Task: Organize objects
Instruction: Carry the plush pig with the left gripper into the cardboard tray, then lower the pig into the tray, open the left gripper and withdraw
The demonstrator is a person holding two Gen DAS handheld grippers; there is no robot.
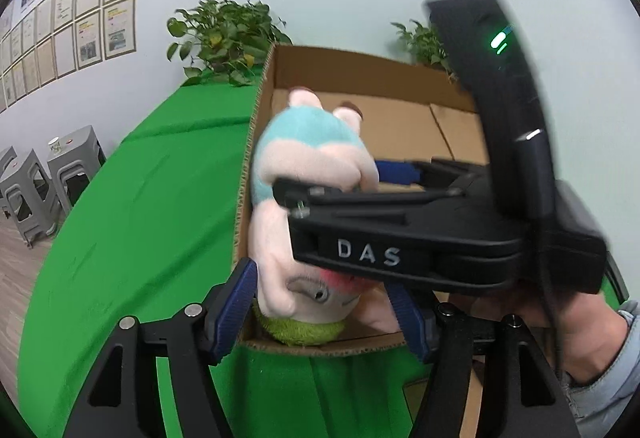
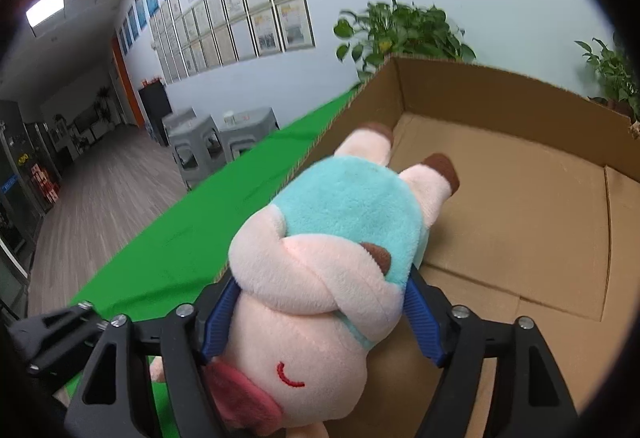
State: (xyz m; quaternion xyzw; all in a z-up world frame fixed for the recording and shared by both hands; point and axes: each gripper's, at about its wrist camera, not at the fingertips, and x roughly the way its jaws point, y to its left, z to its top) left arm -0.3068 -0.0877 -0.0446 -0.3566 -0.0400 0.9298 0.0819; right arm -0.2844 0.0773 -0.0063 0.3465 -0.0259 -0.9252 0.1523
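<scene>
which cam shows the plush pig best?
Right wrist: the plush pig fills the centre, unobstructed, between the right gripper fingers. In the left wrist view the right gripper's body covers its middle.

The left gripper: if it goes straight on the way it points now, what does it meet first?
Most likely the plush pig, which lies in the cardboard box right ahead of the left gripper, between its open fingers. The right gripper already holds the pig from the side. Depth is hard to judge here.
</scene>
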